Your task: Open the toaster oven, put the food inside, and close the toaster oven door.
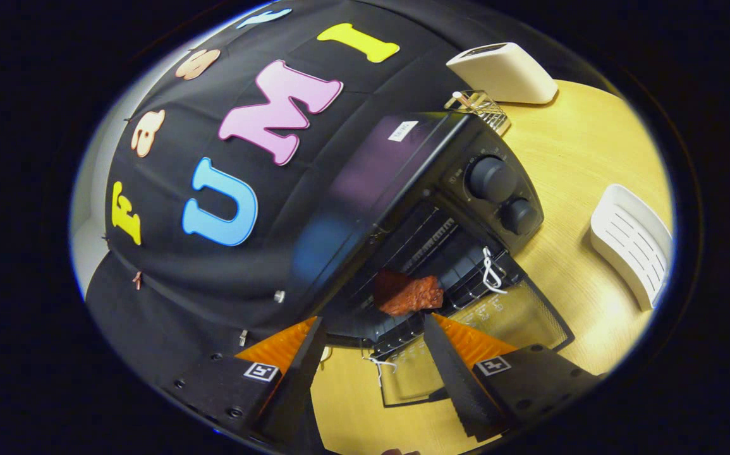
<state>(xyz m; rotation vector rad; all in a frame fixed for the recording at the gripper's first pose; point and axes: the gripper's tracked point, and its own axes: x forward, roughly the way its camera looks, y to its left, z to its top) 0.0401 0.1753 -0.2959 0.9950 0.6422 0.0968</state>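
My 2 fingers (pixel 374 354) stand spread and empty before the toaster oven (pixel 402 189). Just ahead, the food (pixel 406 294) lies on the rack inside, above the open door (pixel 485 328). Loading looks done; next I'd lift that door shut.

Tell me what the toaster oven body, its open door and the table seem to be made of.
Toaster oven: looks like black painted metal with a semi-gloss finish; its top reflects blurred colours.
Door: seemingly glass in a dark frame; the table's wood shows through it.
Table: pale wood or wood-look laminate, matte, with fine grain lines.
The gripper has its jaws open, the food just ahead on the rack.
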